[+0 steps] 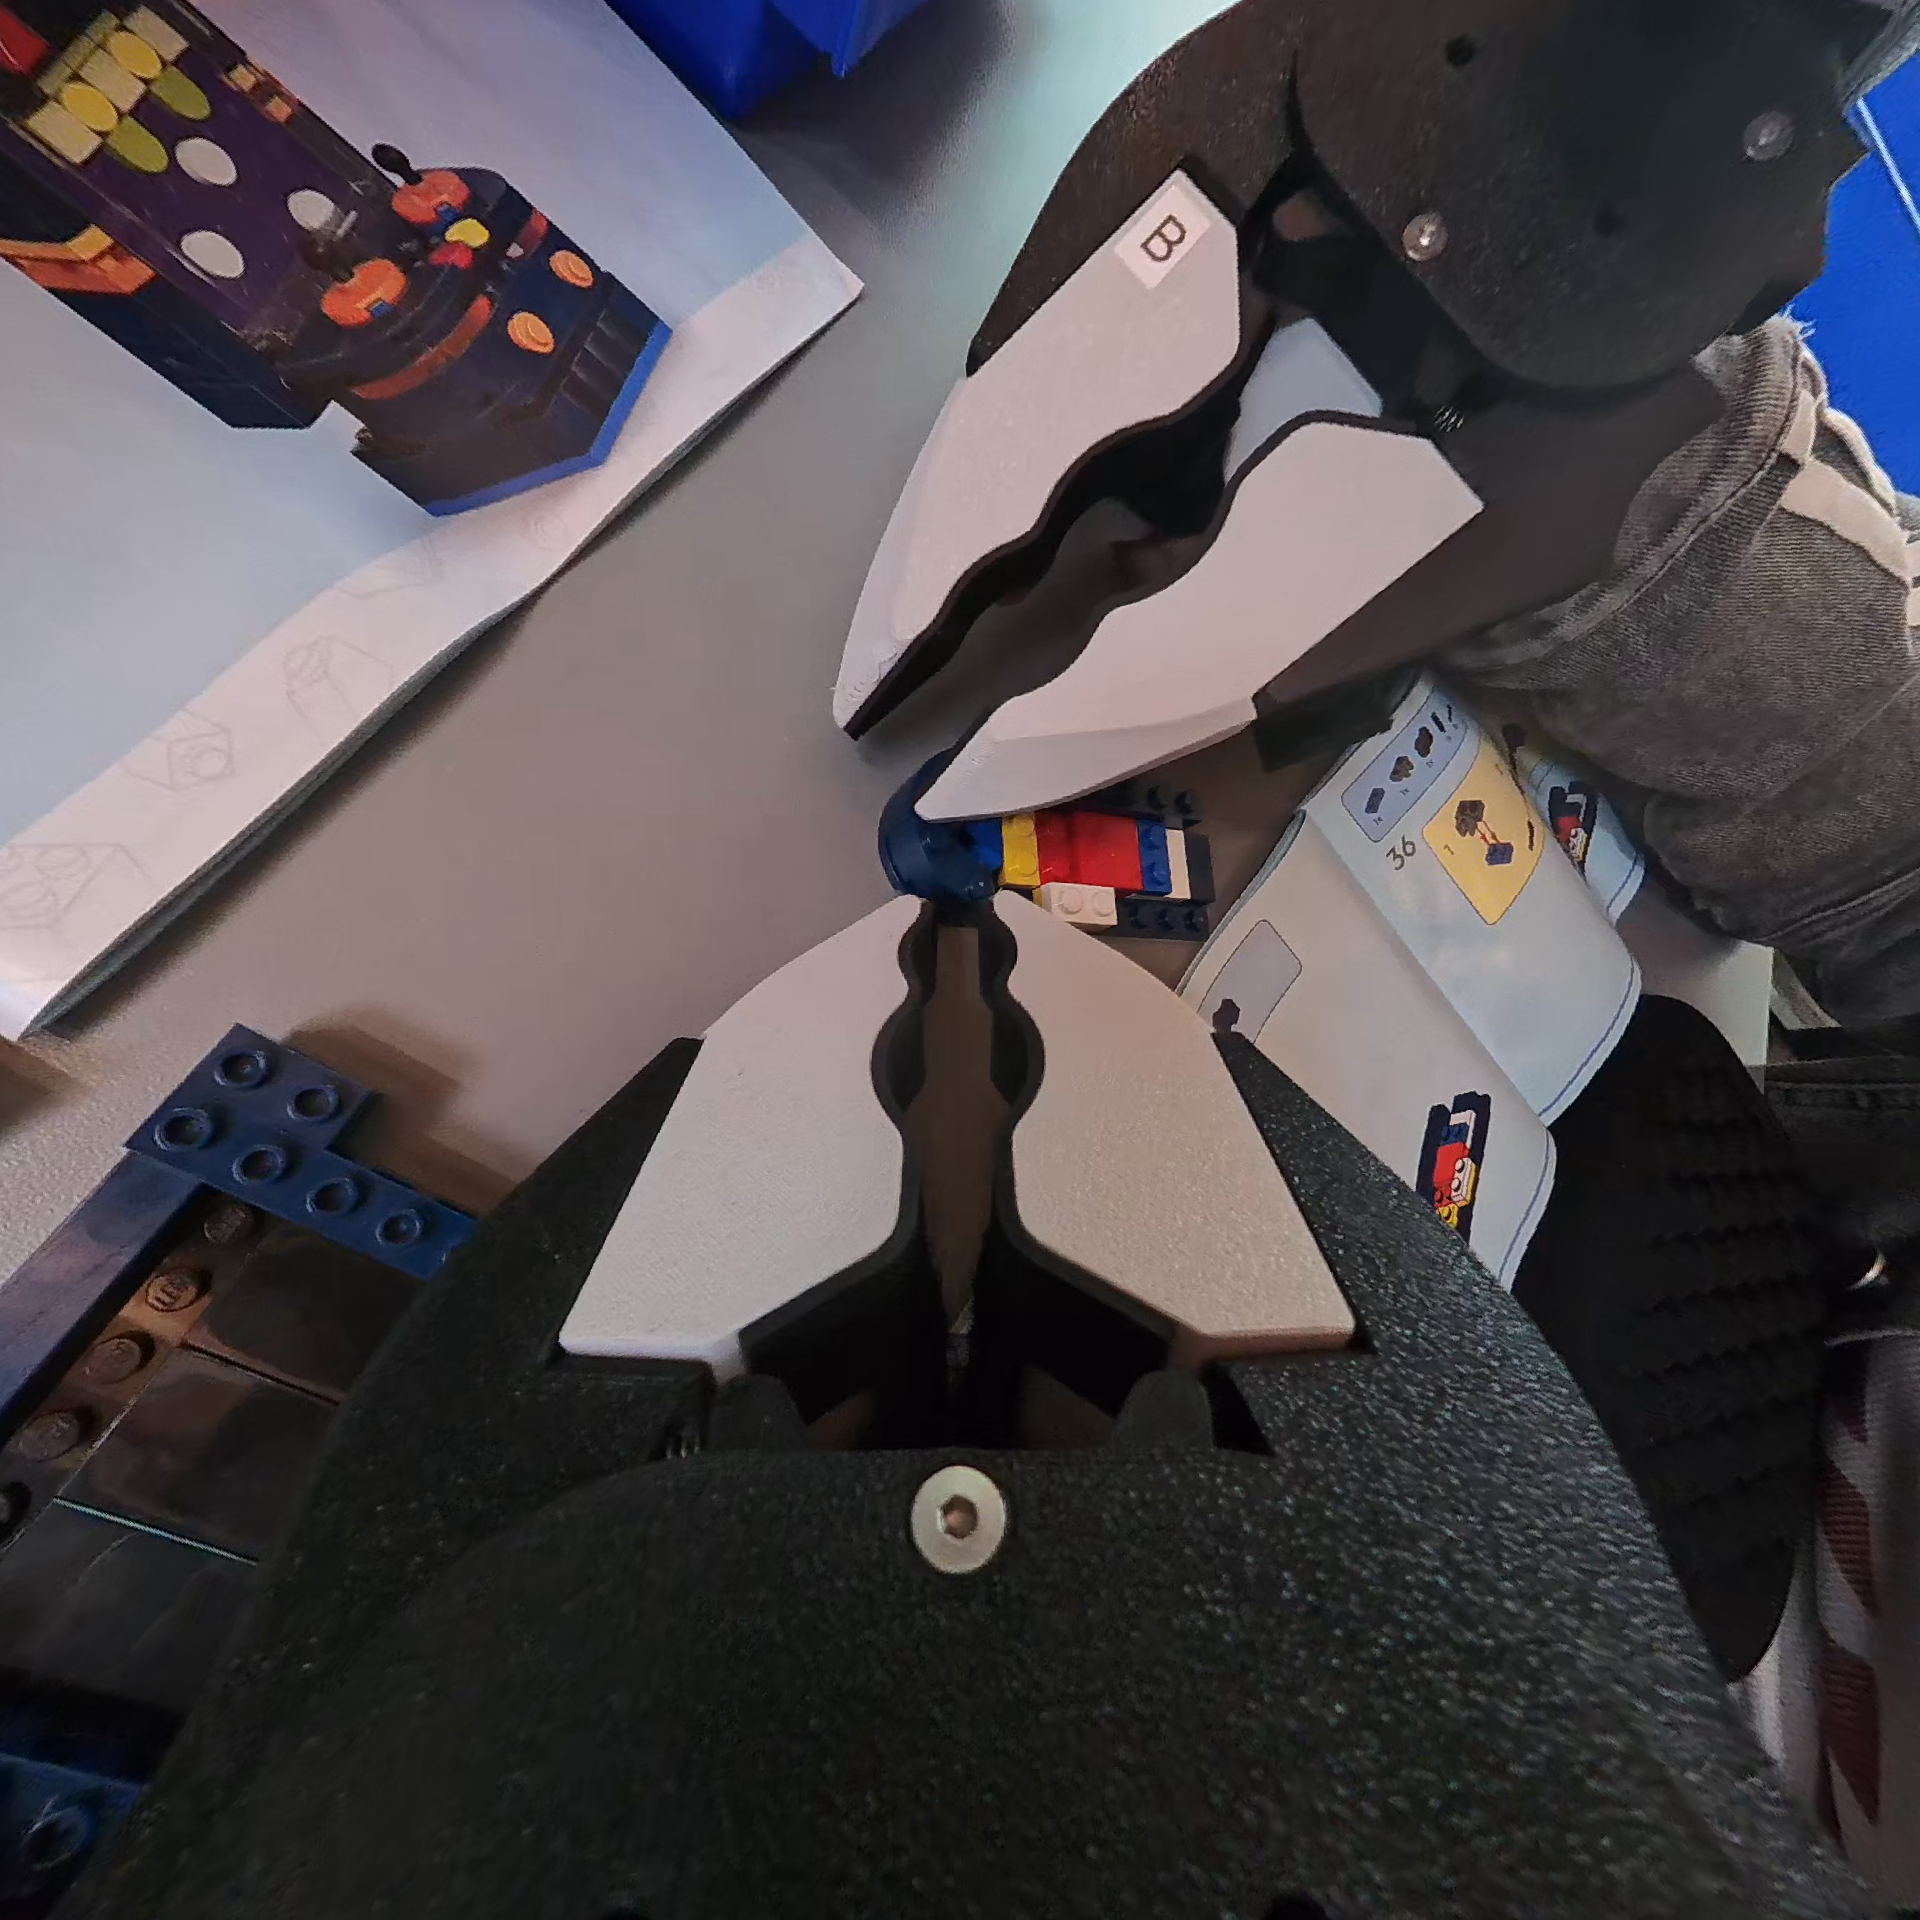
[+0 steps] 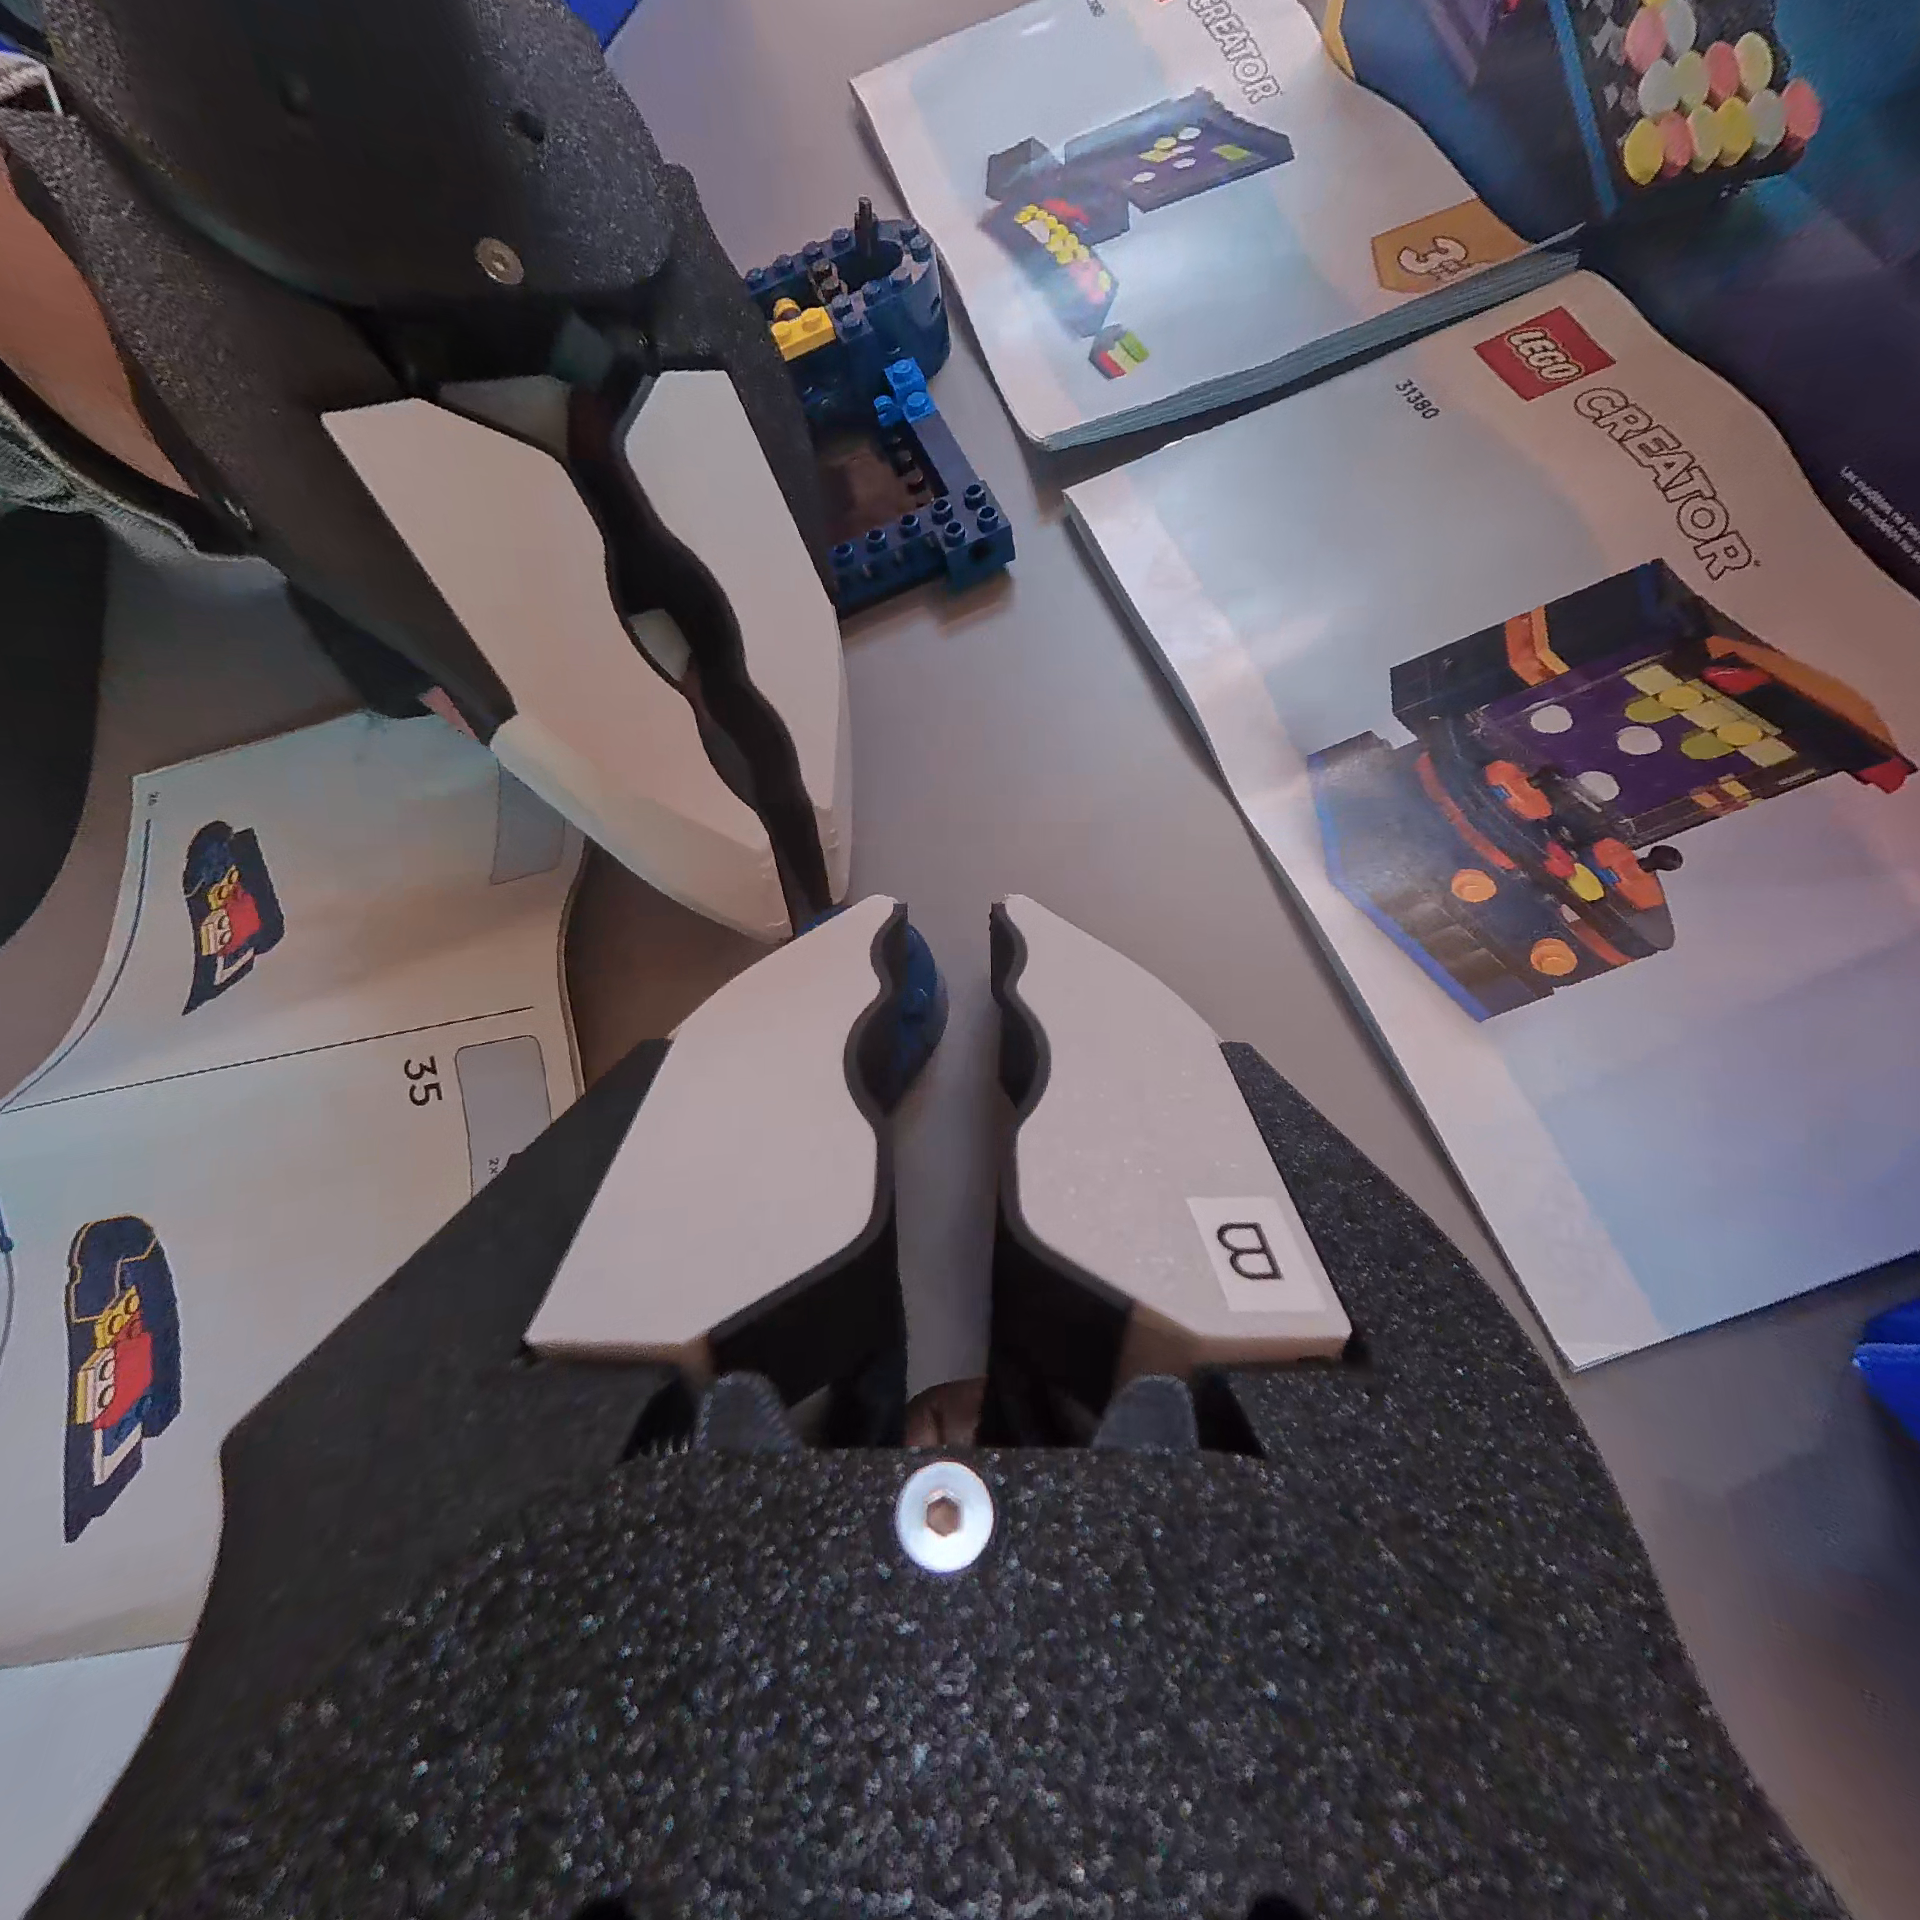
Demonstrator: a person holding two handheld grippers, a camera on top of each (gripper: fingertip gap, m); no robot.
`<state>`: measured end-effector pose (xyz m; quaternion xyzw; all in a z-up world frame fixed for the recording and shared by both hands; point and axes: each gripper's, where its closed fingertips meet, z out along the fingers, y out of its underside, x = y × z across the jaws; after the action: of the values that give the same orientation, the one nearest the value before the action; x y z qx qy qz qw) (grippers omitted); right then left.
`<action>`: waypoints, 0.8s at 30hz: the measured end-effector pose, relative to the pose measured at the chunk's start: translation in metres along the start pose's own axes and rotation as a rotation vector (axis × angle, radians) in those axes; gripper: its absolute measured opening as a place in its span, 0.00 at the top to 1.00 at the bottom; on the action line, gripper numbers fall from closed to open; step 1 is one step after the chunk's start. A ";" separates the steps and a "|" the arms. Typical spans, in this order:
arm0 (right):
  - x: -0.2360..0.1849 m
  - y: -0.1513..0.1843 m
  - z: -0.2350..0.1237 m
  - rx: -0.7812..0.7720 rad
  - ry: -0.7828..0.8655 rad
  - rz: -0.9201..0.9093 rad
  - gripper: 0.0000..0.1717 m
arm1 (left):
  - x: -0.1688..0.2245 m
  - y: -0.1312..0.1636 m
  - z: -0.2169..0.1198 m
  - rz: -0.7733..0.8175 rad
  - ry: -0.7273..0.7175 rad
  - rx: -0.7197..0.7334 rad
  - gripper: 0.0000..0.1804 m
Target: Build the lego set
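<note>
The dark-blue rounded brick (image 1: 928,854) is being pinched at the left gripper (image 1: 958,914) tips; the right gripper (image 2: 943,920) is being held apart beside it, one pad touching, so slipping is being risked

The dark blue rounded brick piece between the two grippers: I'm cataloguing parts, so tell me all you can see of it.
The dark blue rounded piece looks like glossy plastic, curved on its outer side. It joins a small block of blue, yellow, red and white bricks. The left gripper pinches its near edge. One finger of the right gripper lies against it; the other stands clear.
</note>
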<state>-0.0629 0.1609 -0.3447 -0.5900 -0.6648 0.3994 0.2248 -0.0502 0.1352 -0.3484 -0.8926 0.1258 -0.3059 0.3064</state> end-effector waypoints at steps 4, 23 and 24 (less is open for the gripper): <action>-0.002 0.000 0.000 -0.001 -0.005 -0.013 0.93 | 0.000 0.000 0.000 -0.022 0.011 -0.008 0.96; -0.007 0.001 0.002 -0.004 0.005 -0.054 0.99 | 0.003 0.006 0.006 0.068 -0.028 -0.141 1.00; -0.006 0.003 0.003 -0.018 0.010 -0.057 1.00 | 0.003 0.006 0.005 0.069 -0.027 -0.140 1.00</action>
<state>-0.0625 0.1537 -0.3476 -0.5748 -0.6838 0.3838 0.2340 -0.0451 0.1315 -0.3536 -0.9110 0.1736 -0.2735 0.2552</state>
